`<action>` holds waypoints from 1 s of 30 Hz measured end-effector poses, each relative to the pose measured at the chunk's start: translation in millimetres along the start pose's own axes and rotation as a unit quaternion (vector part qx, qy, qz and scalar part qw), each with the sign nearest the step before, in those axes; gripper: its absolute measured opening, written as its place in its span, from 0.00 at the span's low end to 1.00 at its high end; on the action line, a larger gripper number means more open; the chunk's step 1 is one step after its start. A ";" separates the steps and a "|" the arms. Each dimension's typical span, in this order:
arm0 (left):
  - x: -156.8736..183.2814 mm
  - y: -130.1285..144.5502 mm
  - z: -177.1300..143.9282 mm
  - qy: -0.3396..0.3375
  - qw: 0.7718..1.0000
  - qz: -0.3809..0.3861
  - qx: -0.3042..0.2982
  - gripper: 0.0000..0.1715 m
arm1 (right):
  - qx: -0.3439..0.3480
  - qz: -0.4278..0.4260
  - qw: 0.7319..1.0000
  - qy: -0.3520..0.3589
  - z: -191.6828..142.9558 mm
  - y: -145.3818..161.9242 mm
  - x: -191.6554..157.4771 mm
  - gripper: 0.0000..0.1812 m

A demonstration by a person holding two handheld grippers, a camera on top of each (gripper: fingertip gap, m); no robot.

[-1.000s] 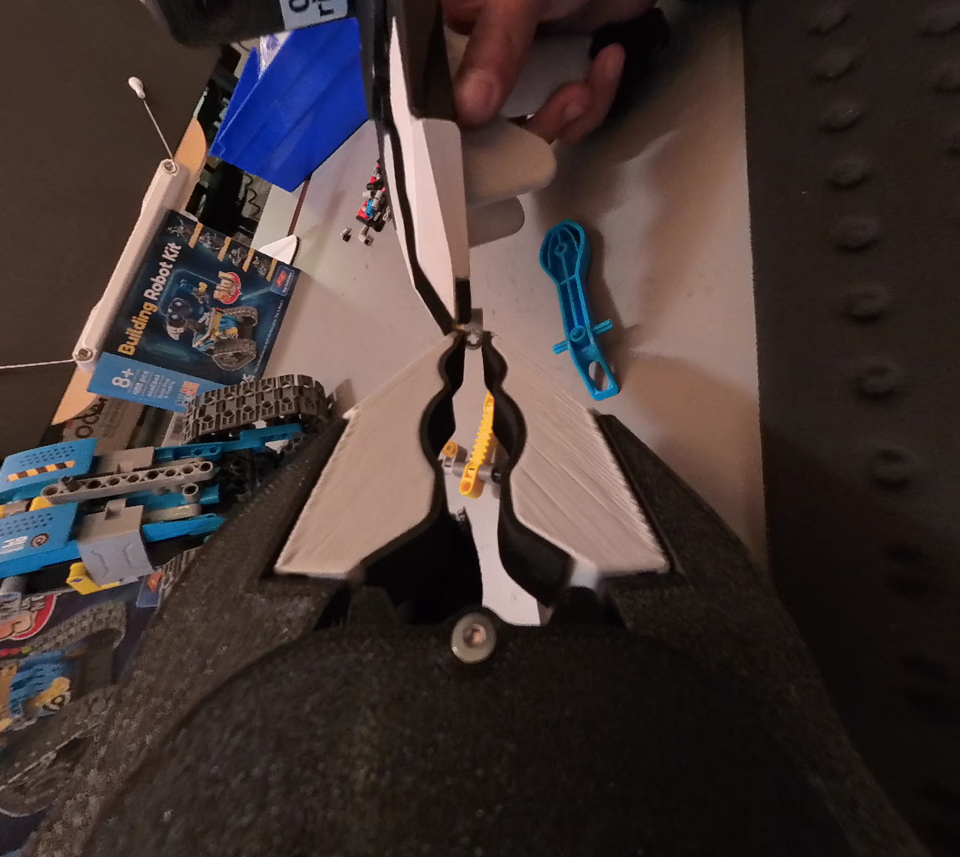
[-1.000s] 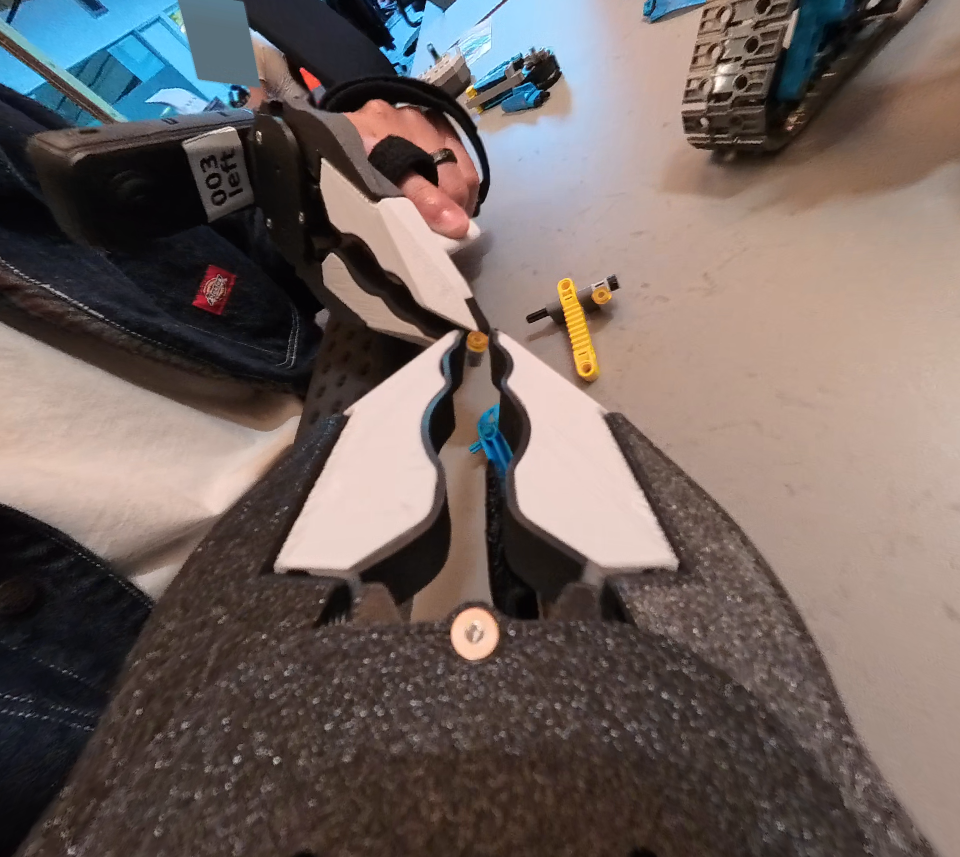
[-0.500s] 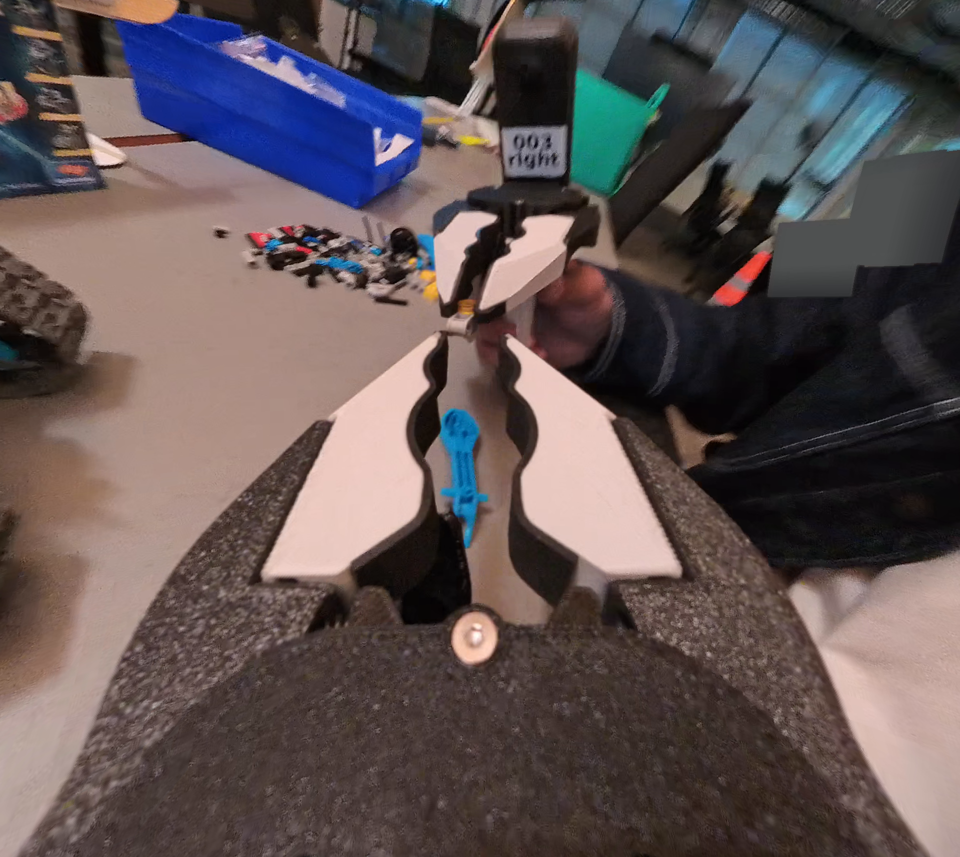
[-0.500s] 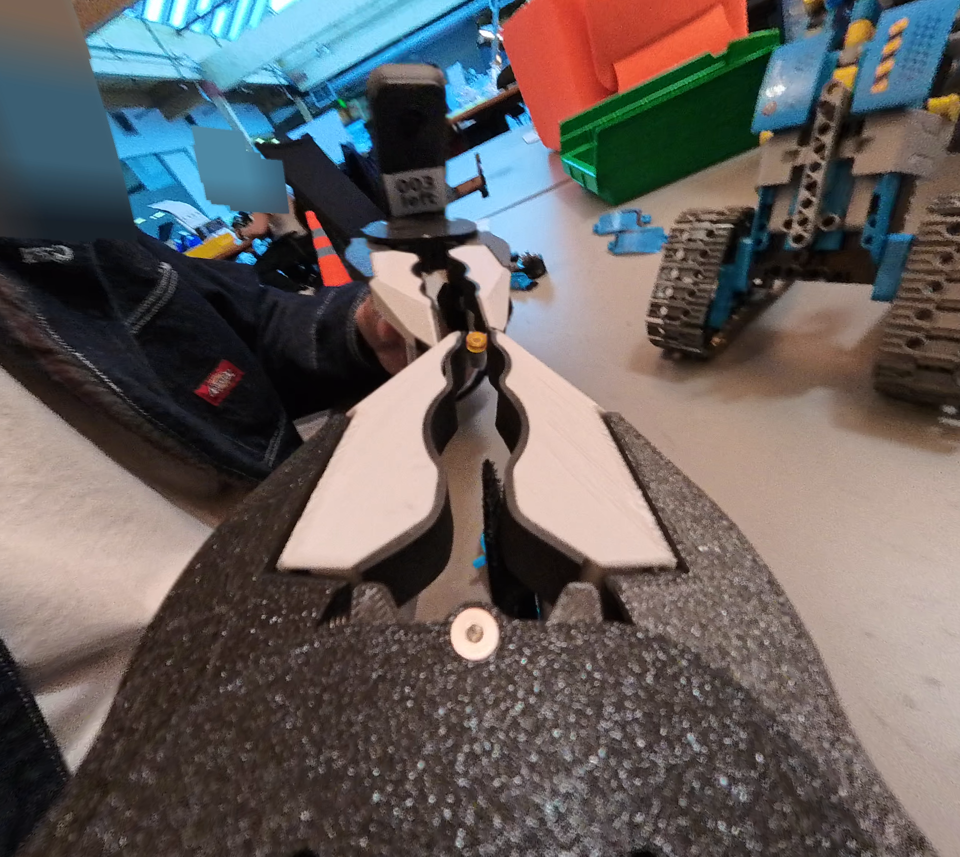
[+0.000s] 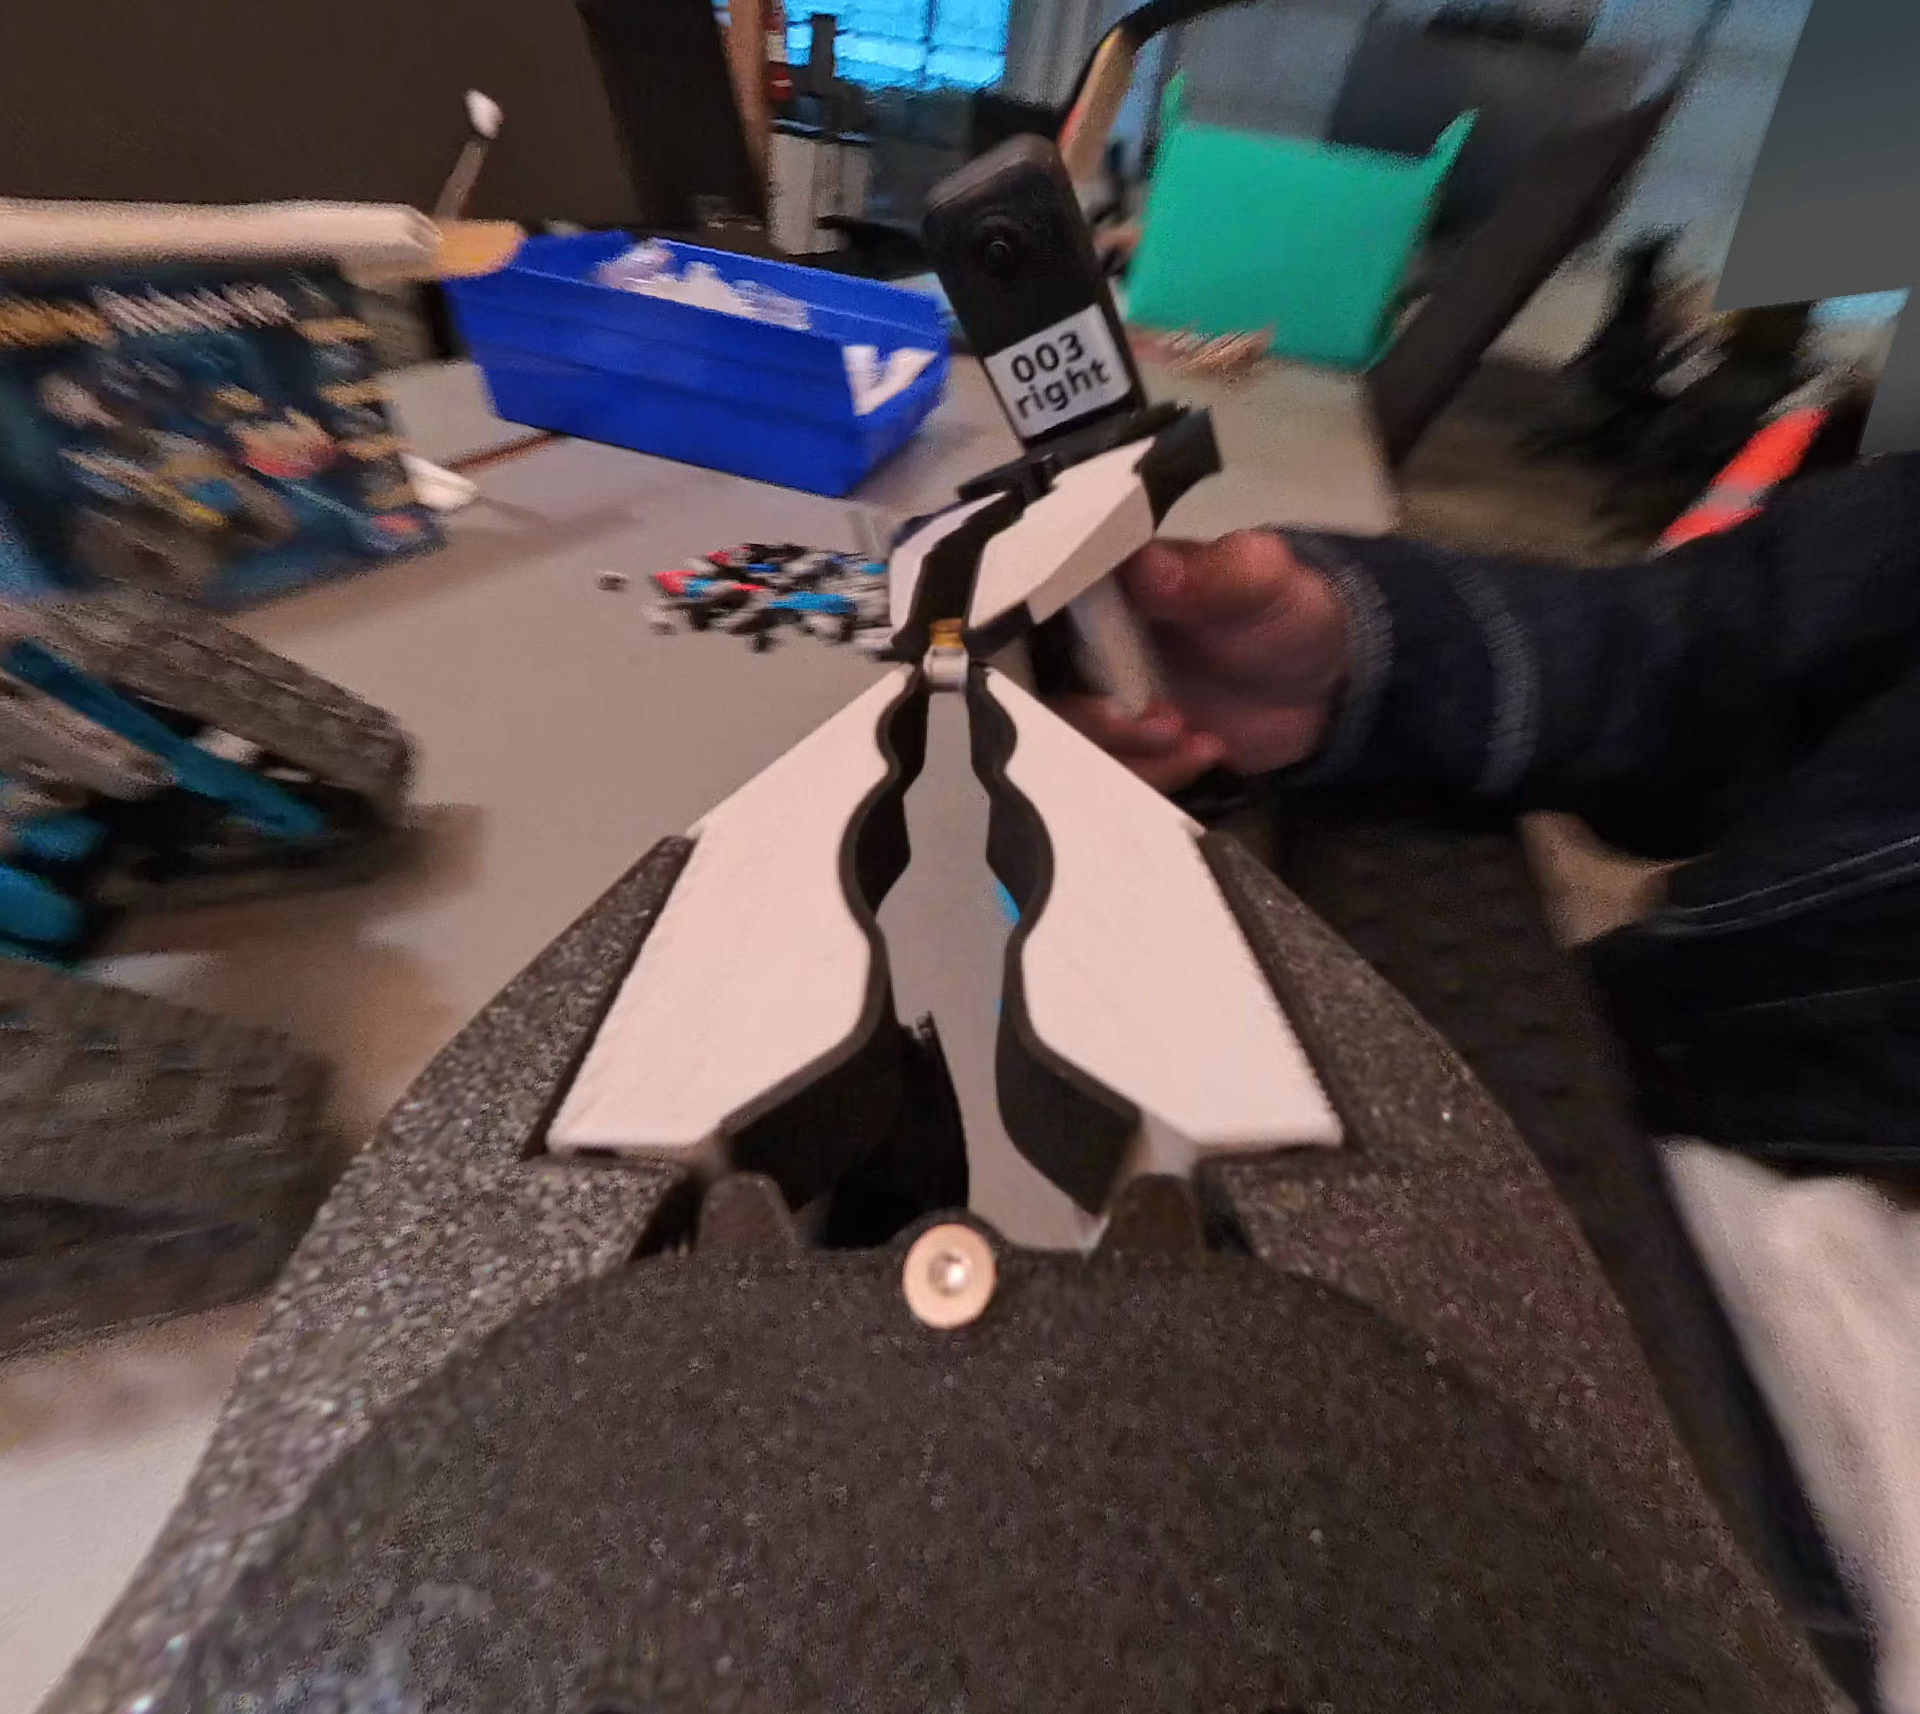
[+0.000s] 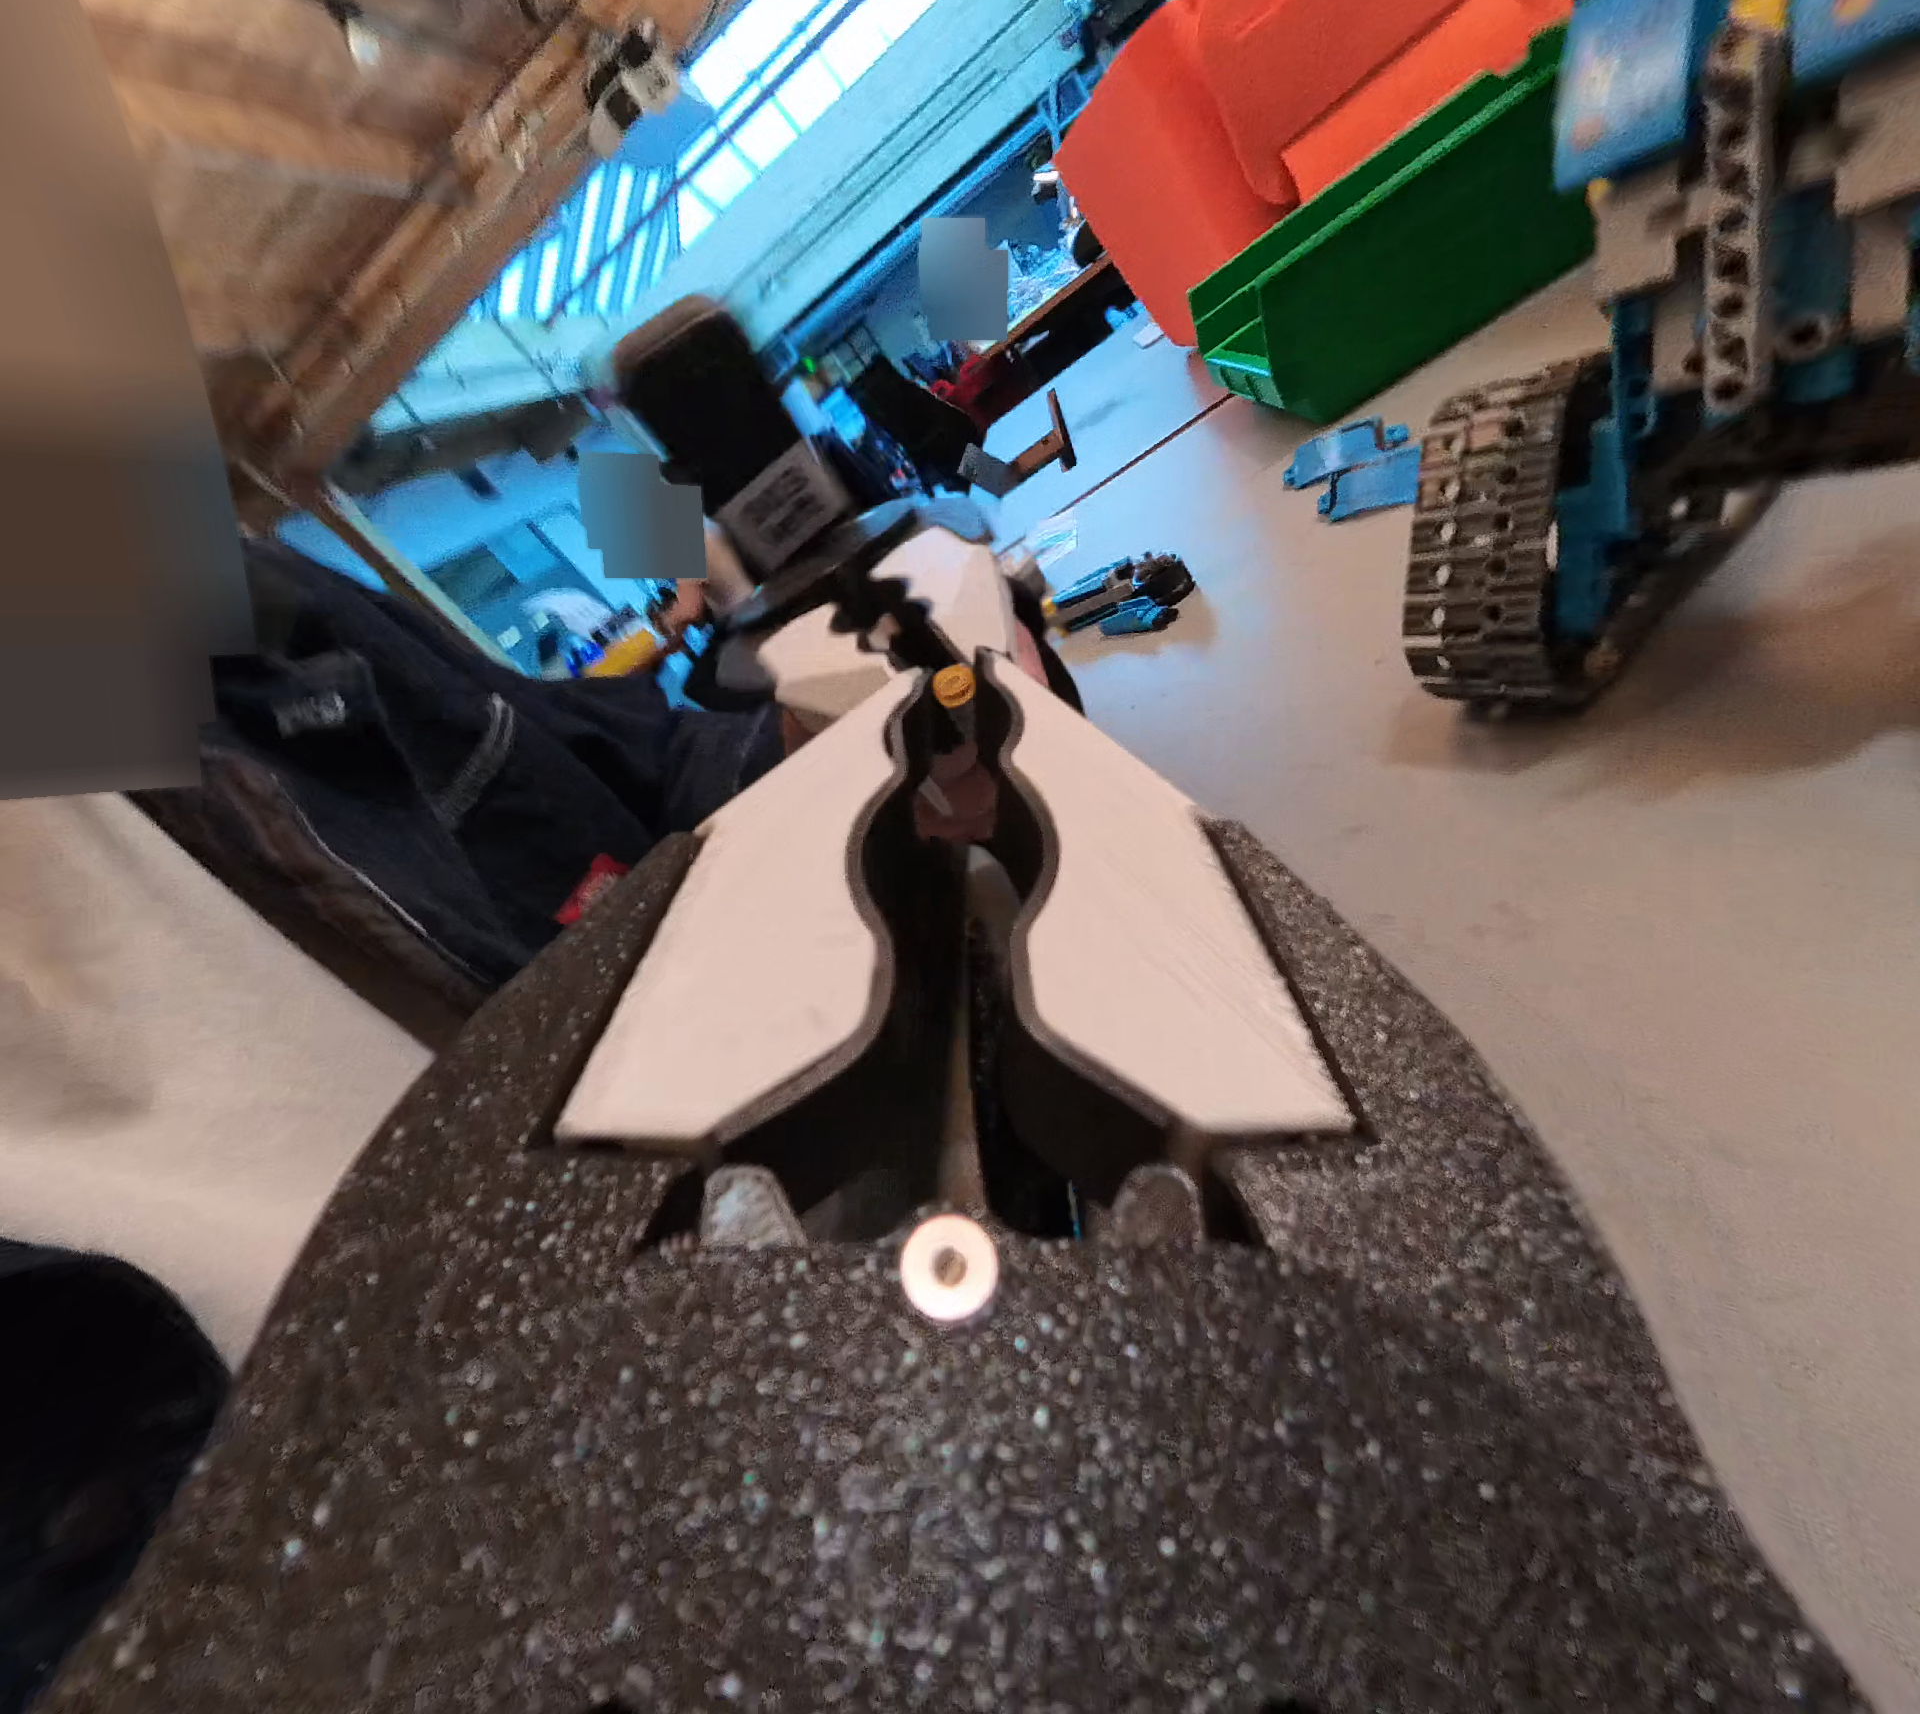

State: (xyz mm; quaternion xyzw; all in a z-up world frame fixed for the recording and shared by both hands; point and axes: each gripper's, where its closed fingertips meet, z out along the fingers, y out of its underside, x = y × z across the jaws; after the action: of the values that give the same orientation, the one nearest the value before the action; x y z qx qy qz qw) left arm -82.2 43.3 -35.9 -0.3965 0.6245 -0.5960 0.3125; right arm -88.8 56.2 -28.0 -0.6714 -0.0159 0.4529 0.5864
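Observation:
My left gripper (image 5: 943, 679) and right gripper (image 6: 953, 696) meet tip to tip above a grey table (image 5: 582, 729). Between them is one small part: a grey pin (image 5: 945, 670) with a yellow bush (image 6: 953, 684) on its end. My left gripper is shut on the grey end. My right gripper is shut on the yellow end. In the left wrist view the right gripper (image 5: 928, 631) faces me, held by a hand (image 5: 1236, 646). In the right wrist view the left gripper (image 6: 928, 654) faces me. Both views are motion-blurred.
A tracked blue-and-grey robot model (image 6: 1558, 521) stands on the table, at the left in the left wrist view (image 5: 208, 729). A blue bin (image 5: 707, 386), a pile of small parts (image 5: 769, 589) and a kit box (image 5: 187, 438) lie beyond. A green bin (image 6: 1392, 314), an orange case (image 6: 1299, 54) and blue pieces (image 6: 1351, 475) are farther back. Both grippers' tips are close together, under 4 cm apart.
Both grippers tilted up from facing the table to roughly level, still holding the small part tip to tip. The blue piece and yellow beam on the table dropped out of sight.

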 end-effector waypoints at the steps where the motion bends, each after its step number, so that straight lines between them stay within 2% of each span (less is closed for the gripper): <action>1: -5.2 2.3 0.6 -0.041 0.998 0.054 -0.016 0.04 | 0.012 0.025 1.000 0.006 0.9 -0.8 4.9 0.03; 4: -17.3 5.6 -0.2 -0.129 0.976 0.167 -0.049 0.04 | 0.044 0.086 0.995 0.012 4.3 -3.6 13.9 0.02; 7: -23.7 4.9 -1.9 -0.175 0.955 0.233 -0.065 0.04 | 0.081 0.156 0.984 -0.012 7.3 -7.4 18.5 0.02; 14: -28.5 8.0 -2.4 -0.205 0.935 0.277 -0.085 0.04 | 0.129 0.269 0.952 -0.067 8.7 -7.0 24.0 0.02; 17: -29.1 8.0 -3.0 -0.219 0.922 0.304 -0.092 0.04 | 0.106 0.207 0.972 -0.023 9.4 -6.3 24.2 0.02; 20: -30.7 12.4 -3.7 -0.228 0.911 0.326 -0.109 0.04 | 0.014 0.026 0.995 0.098 8.7 -0.5 28.2 0.03; 23: -32.4 16.5 -4.0 -0.250 0.876 0.389 -0.134 0.04 | -0.056 -0.139 0.967 0.206 5.8 3.4 32.2 0.03; 26: -32.1 19.8 -3.9 -0.262 0.853 0.425 -0.153 0.03 | -0.089 -0.207 0.941 0.253 4.7 6.5 32.2 0.03; 30: -34.6 22.4 -3.7 -0.270 0.846 0.427 -0.166 0.03 | -0.129 -0.310 0.882 0.332 4.1 6.9 35.0 0.02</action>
State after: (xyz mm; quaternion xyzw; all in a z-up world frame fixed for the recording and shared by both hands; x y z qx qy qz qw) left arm -71.1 74.6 -60.6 -0.2818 0.7127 -0.1598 0.6222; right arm -74.3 76.6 -53.7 -0.8131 -0.0860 -0.0071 0.5757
